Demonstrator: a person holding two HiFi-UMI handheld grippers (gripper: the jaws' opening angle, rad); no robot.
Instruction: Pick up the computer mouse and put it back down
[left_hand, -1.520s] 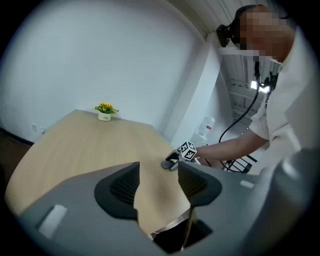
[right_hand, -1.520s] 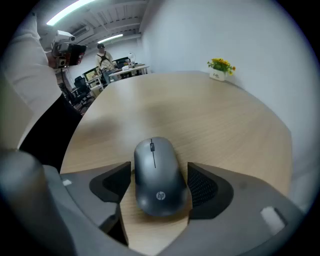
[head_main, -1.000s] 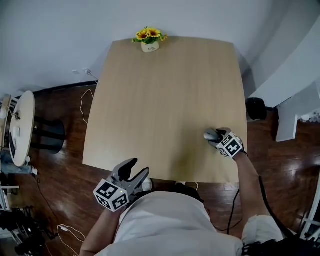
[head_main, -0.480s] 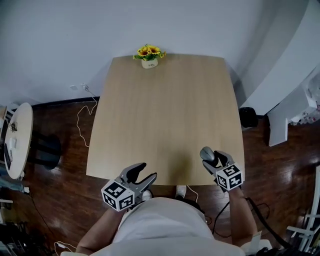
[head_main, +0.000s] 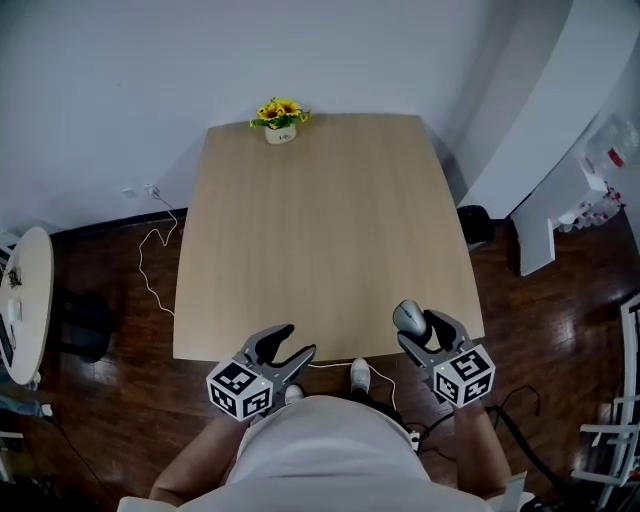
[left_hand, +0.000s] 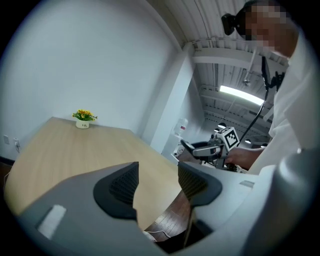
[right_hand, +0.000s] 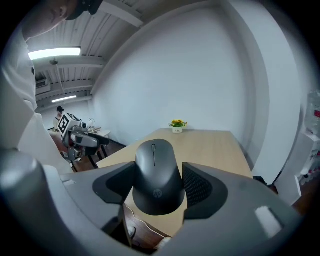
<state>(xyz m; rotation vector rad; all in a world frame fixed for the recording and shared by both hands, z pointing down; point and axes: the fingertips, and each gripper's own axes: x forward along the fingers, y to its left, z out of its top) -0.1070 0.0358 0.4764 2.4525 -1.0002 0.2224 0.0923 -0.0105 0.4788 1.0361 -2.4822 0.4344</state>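
A dark grey computer mouse (right_hand: 156, 176) sits clamped between the pads of my right gripper (right_hand: 159, 186), held in the air above the near right edge of the wooden table (right_hand: 210, 145). In the head view the mouse (head_main: 409, 318) shows at the tip of the right gripper (head_main: 417, 330), over the table's (head_main: 310, 230) front edge. My left gripper (head_main: 285, 345) hangs open at the near left edge with nothing between its fingers. In the left gripper view its jaws (left_hand: 157, 182) stand apart over the table corner and the floor.
A small white pot of yellow flowers (head_main: 279, 120) stands at the far edge of the table. Dark wood floor with a white cable (head_main: 150, 250) lies to the left. A round white side table (head_main: 15, 300) is at far left, white furniture (head_main: 560, 200) at right.
My right gripper has lifted the mouse off the table and drawn it back toward the near edge. The left gripper shifted slightly forward and stayed open.
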